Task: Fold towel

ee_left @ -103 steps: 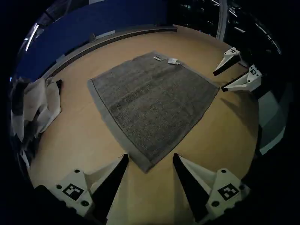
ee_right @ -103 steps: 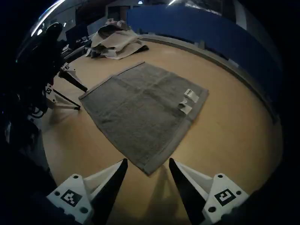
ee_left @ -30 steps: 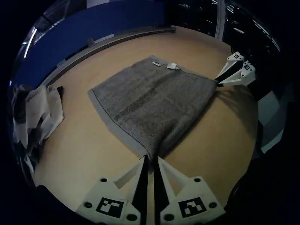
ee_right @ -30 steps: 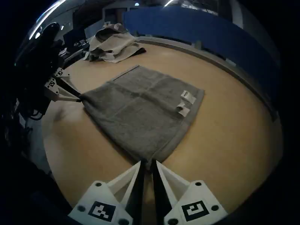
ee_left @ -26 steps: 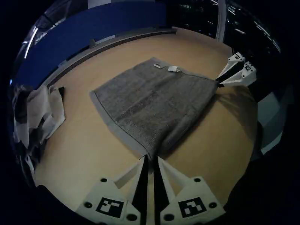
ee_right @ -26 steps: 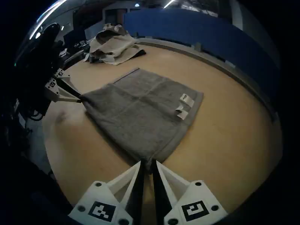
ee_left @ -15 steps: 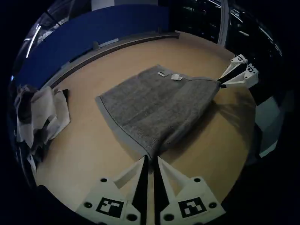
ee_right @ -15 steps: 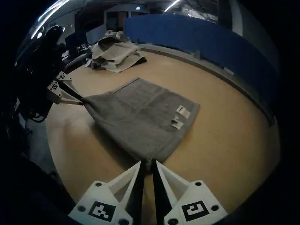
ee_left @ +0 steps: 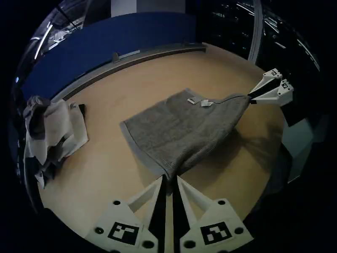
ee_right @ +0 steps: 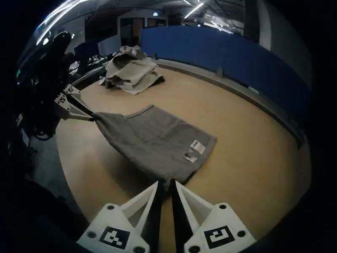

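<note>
A grey towel (ee_left: 189, 126) (ee_right: 151, 139) with two small white tags (ee_left: 201, 101) (ee_right: 193, 151) lies partly on the wooden table (ee_left: 105, 168), its near edge lifted off the surface. My left gripper (ee_left: 169, 180) is shut on one near corner. The right gripper (ee_right: 167, 183) is shut on the other near corner. In the left gripper view the right gripper (ee_left: 252, 95) shows at the right, pinching its corner. In the right gripper view the left gripper (ee_right: 90, 114) shows at the left, pinching the other. The far edge of the towel still rests on the table.
A heap of pale cloths (ee_left: 52, 130) (ee_right: 130, 69) lies at one end of the table. A blue partition (ee_left: 109, 42) (ee_right: 236, 55) runs along the far side, with a grey rail at its foot. The table edge (ee_left: 269, 177) drops off close to the right gripper.
Both grippers closed on the towel's near corners, then rose. The near edge has lifted higher, and the towel now hangs between them and looks shorter.
</note>
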